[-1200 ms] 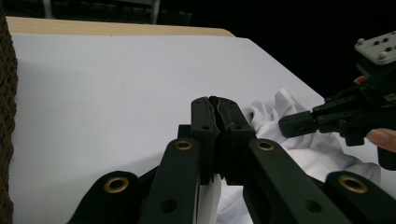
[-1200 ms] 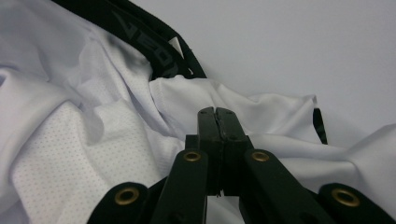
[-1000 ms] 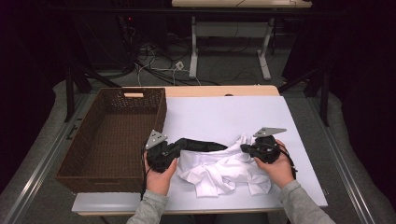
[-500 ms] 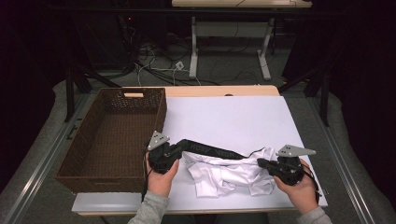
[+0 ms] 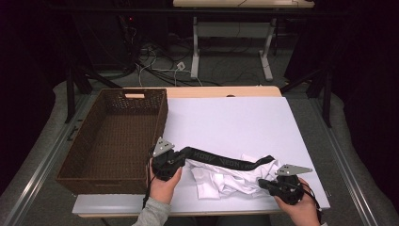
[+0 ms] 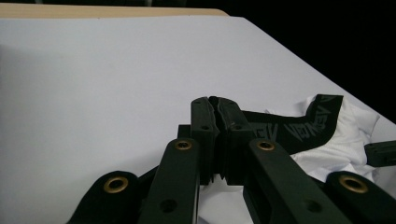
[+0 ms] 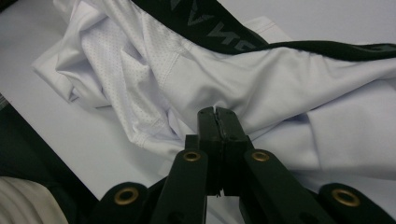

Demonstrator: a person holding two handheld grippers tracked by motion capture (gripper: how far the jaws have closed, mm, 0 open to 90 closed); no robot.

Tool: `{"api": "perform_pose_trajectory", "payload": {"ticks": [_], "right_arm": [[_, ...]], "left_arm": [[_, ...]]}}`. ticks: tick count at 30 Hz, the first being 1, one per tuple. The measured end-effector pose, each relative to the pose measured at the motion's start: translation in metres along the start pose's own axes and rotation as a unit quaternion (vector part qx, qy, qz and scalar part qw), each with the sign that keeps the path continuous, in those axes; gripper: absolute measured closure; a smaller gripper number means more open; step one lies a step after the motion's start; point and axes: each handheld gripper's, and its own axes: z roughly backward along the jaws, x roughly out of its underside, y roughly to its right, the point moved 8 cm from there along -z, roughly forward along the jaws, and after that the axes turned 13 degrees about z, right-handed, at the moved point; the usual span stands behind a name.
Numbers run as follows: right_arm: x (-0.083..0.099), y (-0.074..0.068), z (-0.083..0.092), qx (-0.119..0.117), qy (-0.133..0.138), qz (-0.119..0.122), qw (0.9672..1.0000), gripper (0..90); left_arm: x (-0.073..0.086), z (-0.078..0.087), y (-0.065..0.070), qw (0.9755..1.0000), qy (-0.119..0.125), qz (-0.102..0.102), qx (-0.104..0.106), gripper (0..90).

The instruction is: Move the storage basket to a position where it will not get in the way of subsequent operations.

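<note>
On the white table [image 5: 235, 117], near its front edge, a pair of white underpants [image 5: 226, 181] with a black waistband [image 5: 221, 161] is held stretched between two grippers. To the left, a brown wicker basket [image 5: 113, 136] is seen standing empty, its right wall just beside the left gripper [image 5: 175, 162]. The garment is still crumpled below the band, so the flattening or folding is judged to be at an early stage: the waistband is pulled out roughly straight, but the white cloth underneath is bunched, and nothing is placed in the basket yet. The left gripper is clamped shut on the left end of the waistband, as is seen in the left gripper view, where the jaws meet with the band running off to the right [image 6: 299, 130]. The right gripper [image 5: 270, 184] is clenched on the white fabric at the garment's right side, with cloth pinched between the closed jaws in the right gripper view [image 7: 217, 122]. Smoothing, folding and putting away are judged to remain.
</note>
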Motion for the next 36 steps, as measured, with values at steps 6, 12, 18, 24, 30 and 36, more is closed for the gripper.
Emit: {"api": "perform_pose_trajectory", "payload": {"ticks": [6,12,18,24,30,36], "right_arm": [[-0.003,0.002,0.003,-0.002,0.016,-0.005,0.9999,86.4],[-0.009,0.004,0.008,0.001,0.034,-0.011,0.9994,74.5],[-0.017,0.010,0.016,-0.001,0.050,-0.022,0.9985,66.2],[-0.026,0.016,0.022,0.008,0.067,-0.021,0.9975,56.9],[-0.033,0.026,0.030,0.021,0.077,-0.028,0.9965,54.1],[-0.043,0.042,0.035,0.038,0.073,-0.019,0.9964,49.5]], "left_arm": [[0.008,-0.001,-0.006,0.9999,-0.007,0.009,-0.004,86.3],[0.006,0.000,-0.005,0.9999,-0.004,0.011,0.002,86.2],[0.006,0.000,-0.004,0.9999,-0.004,0.013,0.003,86.1],[0.007,0.000,-0.003,0.9999,-0.003,0.013,0.003,86.1],[0.006,0.001,-0.003,0.9999,-0.003,0.014,0.005,86.1],[0.006,0.001,-0.002,0.9999,-0.003,0.013,0.005,86.1]]}}
